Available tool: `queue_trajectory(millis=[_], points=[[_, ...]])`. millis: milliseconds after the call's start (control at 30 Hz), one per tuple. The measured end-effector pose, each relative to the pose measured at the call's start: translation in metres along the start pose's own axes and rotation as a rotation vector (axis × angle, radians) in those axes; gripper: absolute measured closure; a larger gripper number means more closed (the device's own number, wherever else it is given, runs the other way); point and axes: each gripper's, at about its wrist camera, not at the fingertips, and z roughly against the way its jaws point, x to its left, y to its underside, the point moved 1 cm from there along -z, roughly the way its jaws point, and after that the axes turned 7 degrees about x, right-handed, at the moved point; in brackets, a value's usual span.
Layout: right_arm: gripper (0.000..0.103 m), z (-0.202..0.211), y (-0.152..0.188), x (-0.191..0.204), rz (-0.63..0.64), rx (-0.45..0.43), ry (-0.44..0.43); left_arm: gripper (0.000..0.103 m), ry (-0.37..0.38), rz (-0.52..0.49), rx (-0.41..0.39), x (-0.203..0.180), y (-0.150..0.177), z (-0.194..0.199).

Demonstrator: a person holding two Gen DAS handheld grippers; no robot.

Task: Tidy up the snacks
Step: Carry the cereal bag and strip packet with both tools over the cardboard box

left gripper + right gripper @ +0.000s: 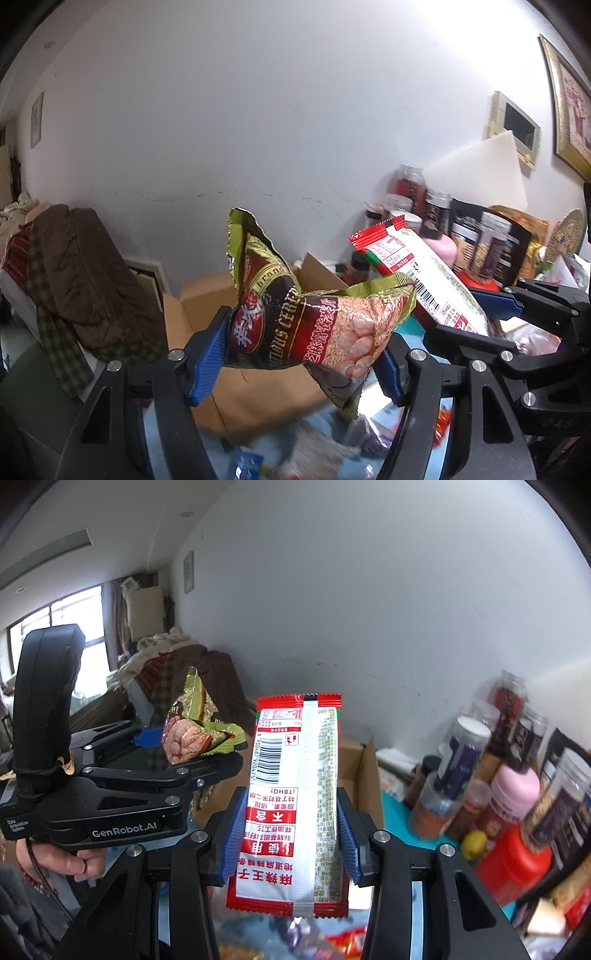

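Blurred packets [325, 450] litter the table beneath both held snacks.

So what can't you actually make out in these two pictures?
- Box inside: left view, hidden by its flaps and the cereal bag.
- Snacks on the table: both views, blurred and cut off behind the grippers' frames.
- Jars: right view, labels blurred.
- Red packet front: only its back shows.

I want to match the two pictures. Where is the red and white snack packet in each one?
Left wrist view: red and white packet right of centre, in the right hand-held gripper.
Right wrist view: centre, upright.
Shared landmark: cardboard box behind.
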Motion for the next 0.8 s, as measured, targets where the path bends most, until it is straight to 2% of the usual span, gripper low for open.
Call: queue_trajectory(millis=[167, 500, 667, 800], points=[[0.058, -0.030, -0.022, -0.010, 0.002, -0.001, -0.002, 0.034, -0.008, -0.002, 0.010, 0.016, -0.020, -0.027], [0.058, -0.090, -0.051, -0.030, -0.014, 0.048, -0.016, 0.034, -0.081, 0.017, 0.074, 0.046, -0.040, -0.089], [0.058, -0.119, -0.058, -0.039, -0.021, 0.086, -0.005, 0.034, -0.099, 0.033, 0.140, 0.061, -0.043, -0.128], [0.058, -0.145, -0.058, -0.045, -0.019, 0.151, -0.008, 0.034, -0.112, 0.032, 0.207, 0.069, -0.038, -0.158]])
